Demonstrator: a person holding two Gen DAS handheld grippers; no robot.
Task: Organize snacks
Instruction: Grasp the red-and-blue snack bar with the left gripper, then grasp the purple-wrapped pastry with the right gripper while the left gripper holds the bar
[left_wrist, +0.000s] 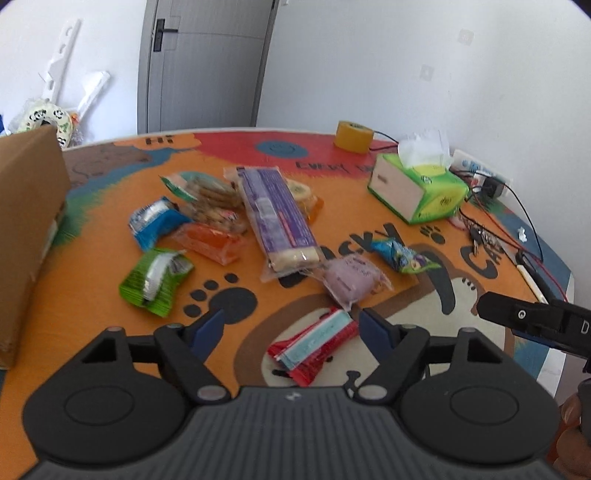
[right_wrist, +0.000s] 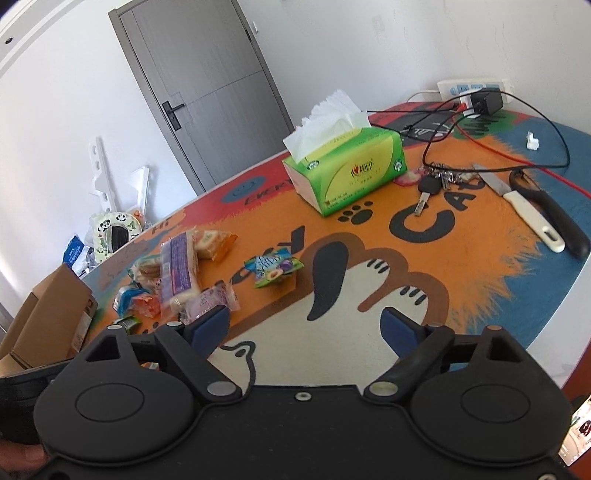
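Approach step, nothing gripped yet. Left gripper (left_wrist: 291, 325) jaws stand wide over the red-and-blue wafer pack (left_wrist: 314, 341), near the table's (left_wrist: 480, 236) front edge; pads not touching it. Right gripper (right_wrist: 304, 325) also wide, empty, over bare mat. Remaining snacks (left_wrist: 236, 218) are heaped mid-table; cardboard box (left_wrist: 26, 229) at the left edge. Next, judged: lower, close on pack, carry to box.

Bright even daylight, soft faint shadows, strong fisheye bending at the door (right_wrist: 207, 92) and frame corners, slight motion blur on snack packets (left_wrist: 229, 221), pale glare on white walls
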